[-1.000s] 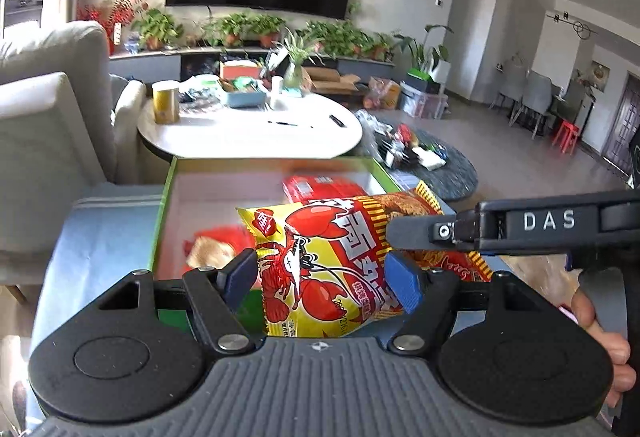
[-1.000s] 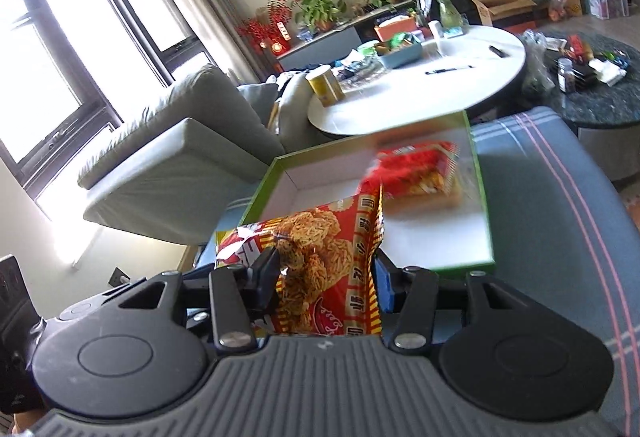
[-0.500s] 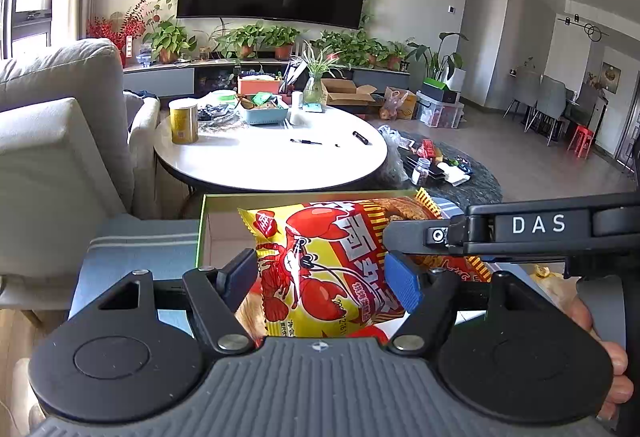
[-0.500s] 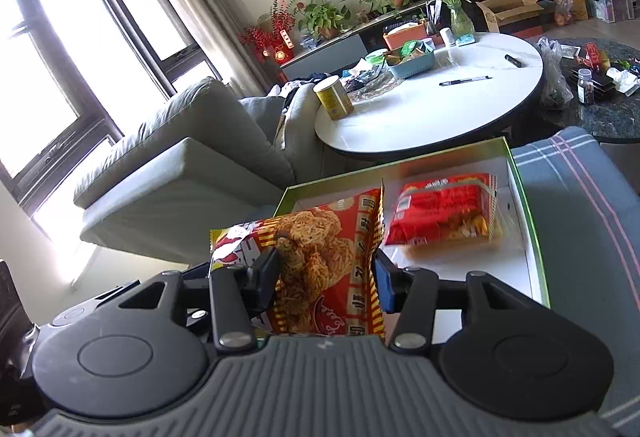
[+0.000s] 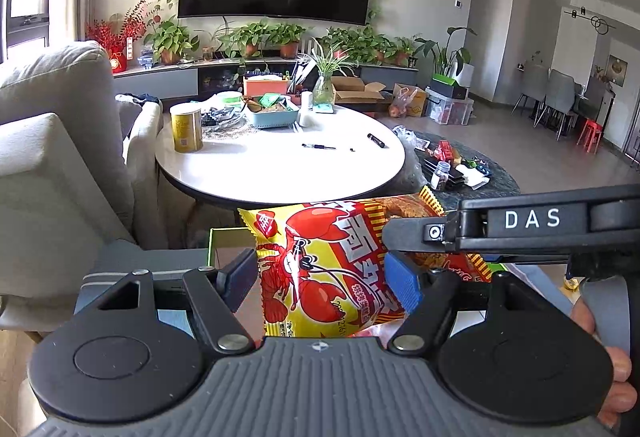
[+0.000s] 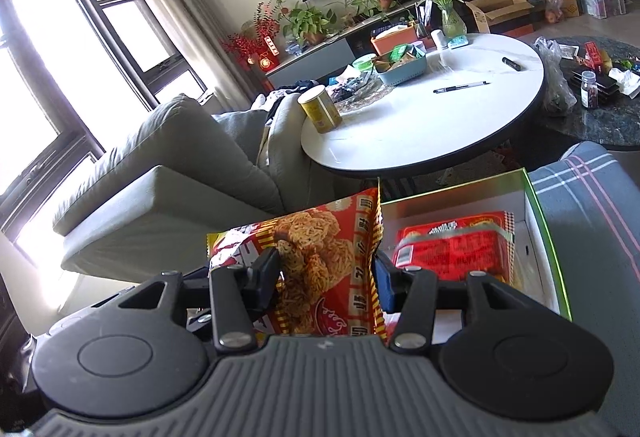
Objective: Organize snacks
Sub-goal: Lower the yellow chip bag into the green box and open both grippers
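Gripping one crab snack bag – both grippers, left | right | one red packet in one green box

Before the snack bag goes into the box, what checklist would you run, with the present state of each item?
1. Left hand-held gripper grips the snack bag: ok, pads on both sides.
2. Right hand-held gripper grips the same bag's other end: ok.
3. Bag clear of the box: ok, held above its near left corner.
4. Free space in the box: ok, white floor shows around the red packet.
5. Bag sealed: cannot tell, edges partly hidden.
6. Box steady on the striped cushion: cannot tell.
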Action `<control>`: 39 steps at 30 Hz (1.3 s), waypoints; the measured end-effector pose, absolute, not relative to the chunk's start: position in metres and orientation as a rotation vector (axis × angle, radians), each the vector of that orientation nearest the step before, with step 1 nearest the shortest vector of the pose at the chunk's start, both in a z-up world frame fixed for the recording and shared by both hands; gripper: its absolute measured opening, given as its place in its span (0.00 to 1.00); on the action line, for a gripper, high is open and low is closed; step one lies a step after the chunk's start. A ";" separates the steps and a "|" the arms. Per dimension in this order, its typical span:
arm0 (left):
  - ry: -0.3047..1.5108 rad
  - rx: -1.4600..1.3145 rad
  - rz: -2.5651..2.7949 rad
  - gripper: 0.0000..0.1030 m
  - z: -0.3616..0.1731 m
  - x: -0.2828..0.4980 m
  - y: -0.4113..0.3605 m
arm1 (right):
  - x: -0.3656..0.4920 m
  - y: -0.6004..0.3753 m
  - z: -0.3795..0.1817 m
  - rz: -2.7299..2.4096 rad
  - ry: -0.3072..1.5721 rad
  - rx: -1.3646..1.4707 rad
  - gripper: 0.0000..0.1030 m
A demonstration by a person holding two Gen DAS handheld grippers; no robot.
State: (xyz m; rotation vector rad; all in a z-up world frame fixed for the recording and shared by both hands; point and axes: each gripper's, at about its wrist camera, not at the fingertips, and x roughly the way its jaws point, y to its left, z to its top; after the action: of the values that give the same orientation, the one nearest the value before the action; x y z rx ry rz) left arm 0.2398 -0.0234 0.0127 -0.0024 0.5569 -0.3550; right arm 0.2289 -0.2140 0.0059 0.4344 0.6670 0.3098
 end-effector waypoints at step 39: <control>0.557 -0.063 -0.306 0.65 0.008 0.197 -0.005 | 0.196 -0.219 0.025 0.354 0.646 0.346 0.58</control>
State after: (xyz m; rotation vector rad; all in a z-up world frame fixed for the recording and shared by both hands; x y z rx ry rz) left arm 0.1972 -0.0053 0.0081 -0.0635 0.5569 -0.3061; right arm 0.1956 -0.2190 0.0252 0.3462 0.6458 0.3544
